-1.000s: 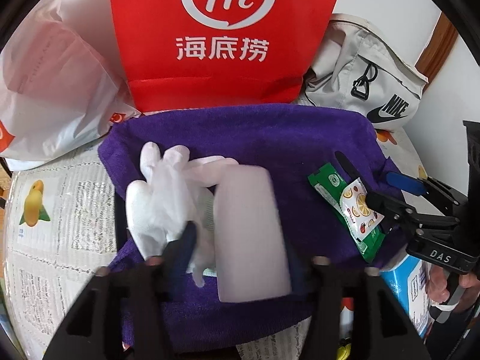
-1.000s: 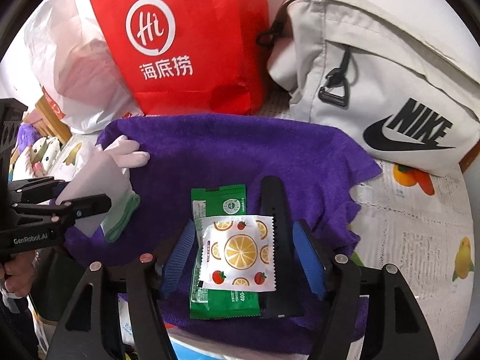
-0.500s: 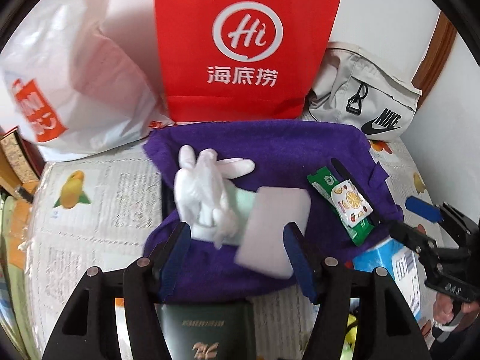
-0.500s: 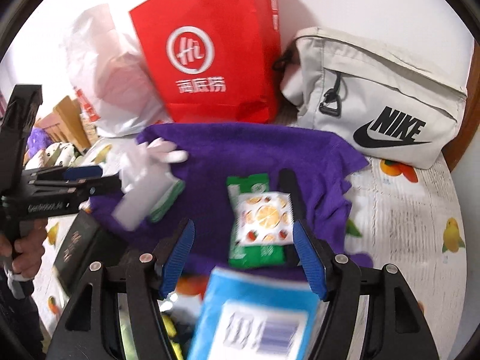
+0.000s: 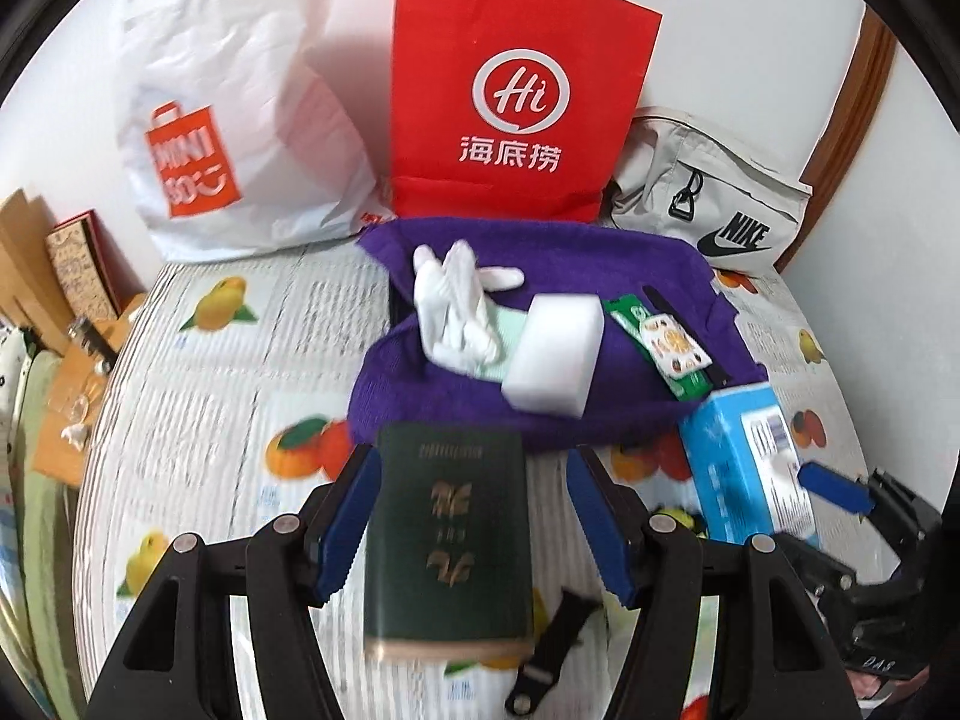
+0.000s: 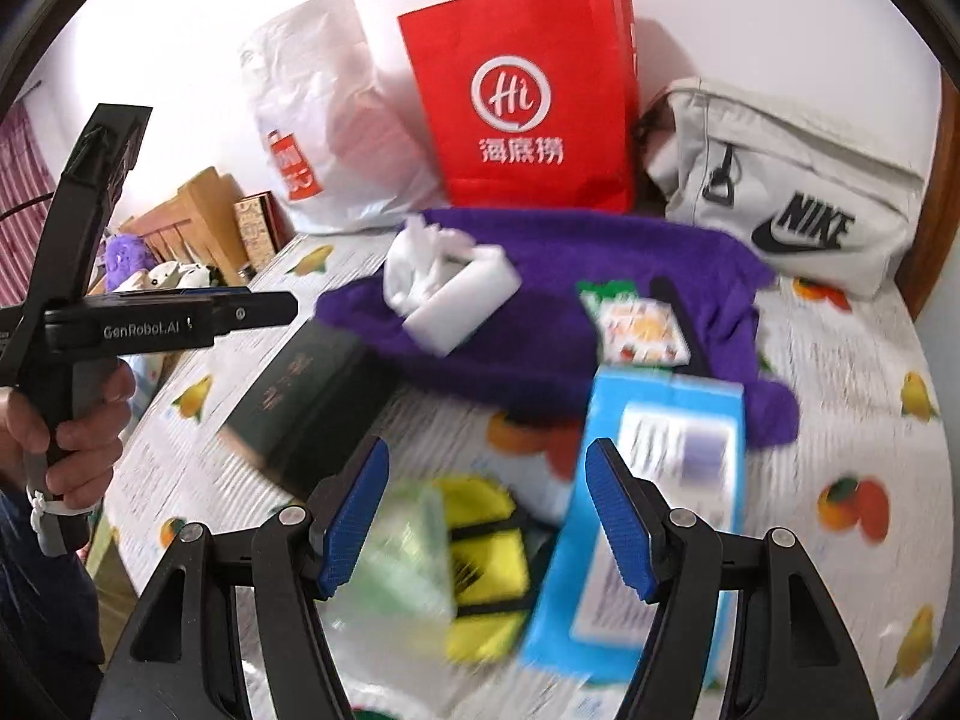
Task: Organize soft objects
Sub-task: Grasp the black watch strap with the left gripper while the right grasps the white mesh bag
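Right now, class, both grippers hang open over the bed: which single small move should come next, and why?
Probably lower the open left gripper onto the dark green hardcover book and close. The book lies on the fruit-print sheet between its blue pads, apart from the purple towel where the white glove and white sponge block already rest.

A fuzzy purple towel [image 5: 576,276] lies on a white tablecloth with orange and yellow fruit pictures [image 5: 252,360], and on it sit a white rubber glove [image 5: 450,300], a plain white foam block [image 5: 555,354] and a small white packet with an orange-slice picture [image 5: 672,348], behind them a bright red paper bag with white letters [image 5: 516,96].
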Demonstrator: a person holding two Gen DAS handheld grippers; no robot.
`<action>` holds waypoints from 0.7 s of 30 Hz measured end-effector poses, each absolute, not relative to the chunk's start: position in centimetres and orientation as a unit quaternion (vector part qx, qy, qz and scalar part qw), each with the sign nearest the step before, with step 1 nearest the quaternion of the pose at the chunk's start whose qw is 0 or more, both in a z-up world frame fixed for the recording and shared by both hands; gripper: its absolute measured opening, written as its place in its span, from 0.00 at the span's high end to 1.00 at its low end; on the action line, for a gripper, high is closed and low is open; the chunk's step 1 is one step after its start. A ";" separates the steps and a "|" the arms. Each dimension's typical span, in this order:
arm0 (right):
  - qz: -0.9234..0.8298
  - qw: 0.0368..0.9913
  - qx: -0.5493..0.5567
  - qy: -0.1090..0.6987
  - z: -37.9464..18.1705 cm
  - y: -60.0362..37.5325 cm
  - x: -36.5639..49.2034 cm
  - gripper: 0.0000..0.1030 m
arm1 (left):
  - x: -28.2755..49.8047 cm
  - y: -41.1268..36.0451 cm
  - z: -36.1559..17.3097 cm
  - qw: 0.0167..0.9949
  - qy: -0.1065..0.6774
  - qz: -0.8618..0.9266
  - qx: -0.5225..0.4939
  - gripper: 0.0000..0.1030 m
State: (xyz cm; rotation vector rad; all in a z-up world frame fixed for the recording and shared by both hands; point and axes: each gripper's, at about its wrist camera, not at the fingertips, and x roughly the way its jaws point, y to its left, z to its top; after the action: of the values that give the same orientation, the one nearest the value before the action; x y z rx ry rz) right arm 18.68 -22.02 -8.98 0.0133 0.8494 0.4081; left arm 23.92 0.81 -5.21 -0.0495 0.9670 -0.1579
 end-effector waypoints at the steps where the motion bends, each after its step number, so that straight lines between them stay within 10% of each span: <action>1: 0.198 0.889 0.008 0.413 -9.2 -21.9 18.1 0.34 | 23.2 1.1 -5.2 0.882 0.465 -0.073 -0.024 0.40; 21: 0.145 0.882 0.011 0.447 -16.1 -17.7 10.4 0.20 | 16.3 4.5 -9.5 0.869 0.487 -0.070 -0.042 0.39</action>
State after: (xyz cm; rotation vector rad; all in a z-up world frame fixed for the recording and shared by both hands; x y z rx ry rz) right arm 10.43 -17.69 -16.08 0.0239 0.9310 0.3027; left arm 16.27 4.53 -9.54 -0.0883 1.0194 -0.1475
